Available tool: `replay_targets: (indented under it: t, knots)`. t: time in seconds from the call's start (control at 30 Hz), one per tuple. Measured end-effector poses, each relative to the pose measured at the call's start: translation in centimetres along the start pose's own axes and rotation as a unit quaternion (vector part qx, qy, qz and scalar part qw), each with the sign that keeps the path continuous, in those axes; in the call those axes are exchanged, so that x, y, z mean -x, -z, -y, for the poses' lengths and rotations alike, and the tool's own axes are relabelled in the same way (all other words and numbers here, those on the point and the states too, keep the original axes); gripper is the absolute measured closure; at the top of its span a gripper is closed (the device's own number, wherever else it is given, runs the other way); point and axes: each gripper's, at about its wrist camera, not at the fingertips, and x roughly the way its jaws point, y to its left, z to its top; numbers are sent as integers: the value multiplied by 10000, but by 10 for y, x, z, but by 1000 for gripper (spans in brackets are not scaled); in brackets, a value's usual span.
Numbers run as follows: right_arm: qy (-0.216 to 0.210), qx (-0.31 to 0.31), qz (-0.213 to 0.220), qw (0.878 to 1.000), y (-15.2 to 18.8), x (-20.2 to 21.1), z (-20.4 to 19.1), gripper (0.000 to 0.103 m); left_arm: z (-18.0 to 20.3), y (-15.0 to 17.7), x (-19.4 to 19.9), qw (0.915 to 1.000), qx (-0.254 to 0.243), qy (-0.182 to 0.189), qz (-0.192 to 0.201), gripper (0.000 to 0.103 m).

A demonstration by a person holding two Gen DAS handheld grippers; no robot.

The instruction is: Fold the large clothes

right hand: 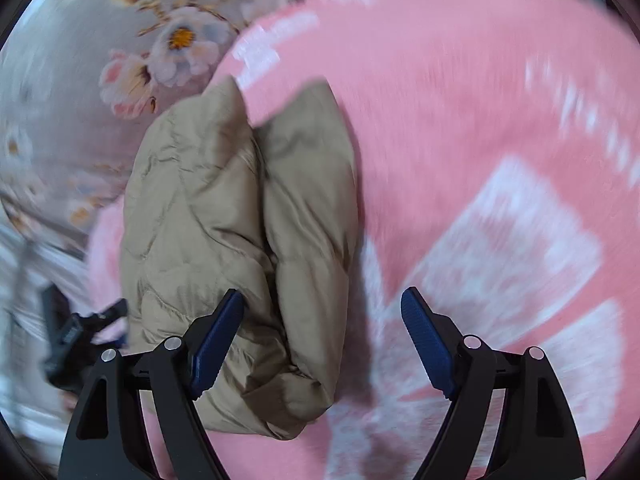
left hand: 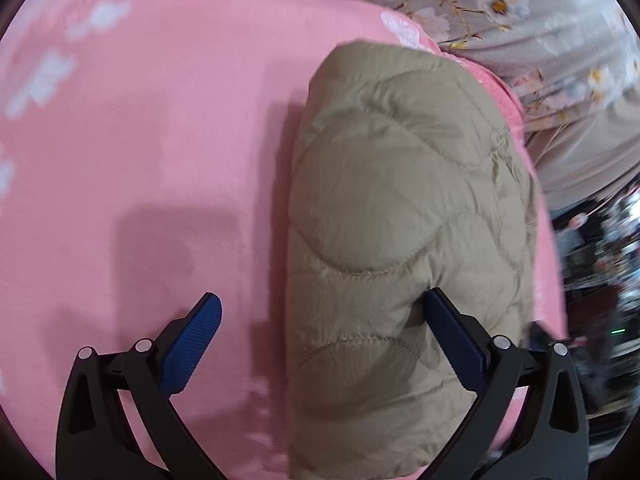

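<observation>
Beige quilted jacket (left hand: 404,216) lies folded into a long bundle on the pink blanket (left hand: 140,140) — long axis running straight away from me. My left tongs (left hand: 322,326) and right tongs (right hand: 322,320) both gape, empty — each straddling the bundle's near end. Left looks nearer.

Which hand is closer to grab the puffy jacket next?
Probably the left tool: its open fingers already sit around the jacket's near edge. The right tool is open too, mostly over the pink blanket.

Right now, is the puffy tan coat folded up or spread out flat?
Folded. The tan coat is a thick bundle with two layers doubled side by side on the pink blanket.
</observation>
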Motion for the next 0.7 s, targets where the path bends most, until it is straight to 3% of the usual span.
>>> replay_targets:
  t: [0.1,0.23,0.33,0.47,0.53,0.6,0.7]
  knots:
    - [-818,-282,-465,9952,6,-26,9,22,-9,-1,-14,9976,199,604,-272,5]
    - [-993,14,-503,9938,9,-41,-11,21,-7,-1,-31,9917,173,1147,-557,5]
    - [-1469,-142,-695,9866,13,-57,-21,20,3,3,-40,9895,125,1276,-667,5]
    - [-1639,-103,-677,9841,11,-71,-32,20,14,3,-43,9914,-38,1144,-634,5]
    - [-1687,-60,-680,9833,9,-76,-38,26,17,2,-41,9921,-173,1110,-562,5]
    - [-1747,-37,-651,9825,8,-78,-44,48,19,2,-34,9937,-335,1006,-369,7]
    - [-1697,256,-405,9843,4,-72,-67,68,19,-6,-14,9939,-647,889,-5,24]
